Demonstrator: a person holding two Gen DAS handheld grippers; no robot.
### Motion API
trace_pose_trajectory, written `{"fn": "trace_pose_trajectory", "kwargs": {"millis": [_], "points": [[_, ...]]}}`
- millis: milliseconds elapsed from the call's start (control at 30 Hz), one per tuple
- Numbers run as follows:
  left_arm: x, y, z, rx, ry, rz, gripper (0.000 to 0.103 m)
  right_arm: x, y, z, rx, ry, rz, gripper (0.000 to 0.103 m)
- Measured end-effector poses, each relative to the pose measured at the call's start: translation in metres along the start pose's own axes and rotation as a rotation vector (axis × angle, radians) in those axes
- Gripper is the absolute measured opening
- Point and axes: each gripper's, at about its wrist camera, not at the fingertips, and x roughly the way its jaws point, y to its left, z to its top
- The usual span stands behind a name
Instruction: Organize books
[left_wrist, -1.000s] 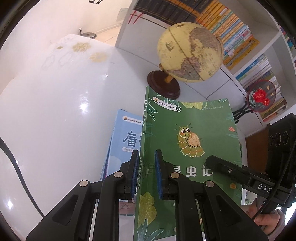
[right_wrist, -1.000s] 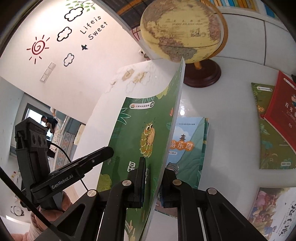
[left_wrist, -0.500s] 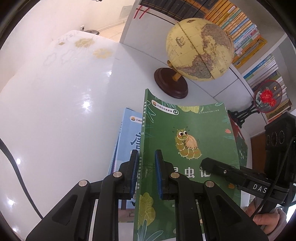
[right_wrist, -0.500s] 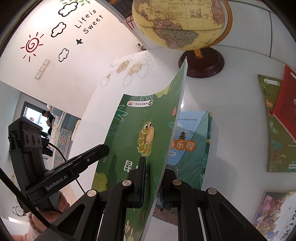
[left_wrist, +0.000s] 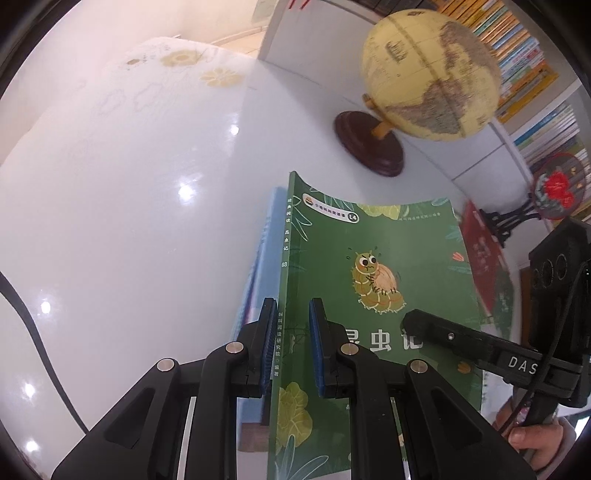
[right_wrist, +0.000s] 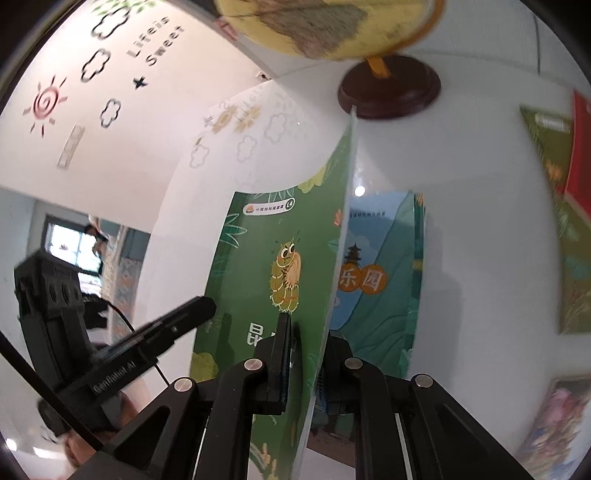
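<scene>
Green book (left_wrist: 373, 280) with the caterpillar cover hangs between both grippers, above a blue book (right_wrist: 376, 273) that lies flat on the white desk (left_wrist: 129, 221). The left gripper (left_wrist: 291, 321) has its fingers pressed onto the spine edge; the right gripper (right_wrist: 306, 354) pinches the opposite, open edge, one finger on the cover and the other behind the pages. The book is tilted, not yet lying flat, and the cover bows a little between the two grips.

As for progress, I judge a stack to be just starting: the blue book looks like its base and the green one seems about to go on top of it. Whether more books sit under the blue one I cannot tell. Plenty is left. A red book (right_wrist: 580, 147) overlaps another green one (right_wrist: 554, 206) off to the right, and a picture book (right_wrist: 554, 417) lies nearer, all loose on the desk. A globe (left_wrist: 432, 74) stands beyond the stack, in front of a shelf (left_wrist: 524, 55) already full of books.
</scene>
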Motion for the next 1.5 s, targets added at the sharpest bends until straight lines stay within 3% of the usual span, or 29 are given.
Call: {"fn": "trace_pose_trajectory", "kwargs": {"millis": [267,333,367,433,500,600,700,767,800,1000,1167,1333,1500], "points": [[0.009,0.015,-0.001,-0.041,0.021,0.046,0.016,0.019,-0.011,-0.012,0.094,0.021,-0.008,0.017],[0.01,0.017,0.0,-0.051,0.024,0.036,0.019,0.018,-0.013,-0.013,0.125,0.025,-0.012,0.028],[0.011,0.017,0.0,-0.053,0.028,0.034,0.023,0.018,-0.016,-0.013,0.136,0.029,-0.011,0.029],[0.015,0.015,0.002,-0.054,0.052,0.041,0.033,0.014,-0.018,-0.014,0.162,0.018,0.01,0.049],[0.019,0.013,0.002,-0.054,0.081,0.063,0.039,0.01,-0.015,-0.014,0.158,0.004,-0.019,0.056],[0.023,0.009,-0.003,-0.039,0.116,0.089,0.042,0.006,-0.012,-0.014,0.126,0.02,-0.104,0.056],[0.021,0.002,-0.006,-0.01,0.12,0.13,0.048,-0.003,-0.017,-0.013,0.125,0.018,-0.126,0.056],[0.017,-0.003,-0.006,0.007,0.11,0.145,0.073,-0.008,-0.022,-0.012,0.14,0.011,-0.145,0.056],[0.013,-0.007,-0.006,0.017,0.094,0.138,0.075,-0.014,-0.026,-0.012,0.146,-0.004,-0.141,0.056],[0.008,-0.027,-0.004,0.095,0.088,0.135,0.076,-0.038,-0.044,-0.02,0.206,-0.057,-0.11,0.056],[0.006,-0.051,-0.008,0.159,0.092,0.117,0.076,-0.065,-0.068,-0.04,0.292,-0.095,-0.005,0.056],[0.015,-0.088,-0.022,0.253,0.114,0.098,0.076,-0.091,-0.089,-0.083,0.368,-0.143,0.008,0.056],[0.029,-0.147,-0.033,0.375,0.154,0.011,0.076,-0.129,-0.133,-0.143,0.521,-0.232,-0.026,0.056]]}}
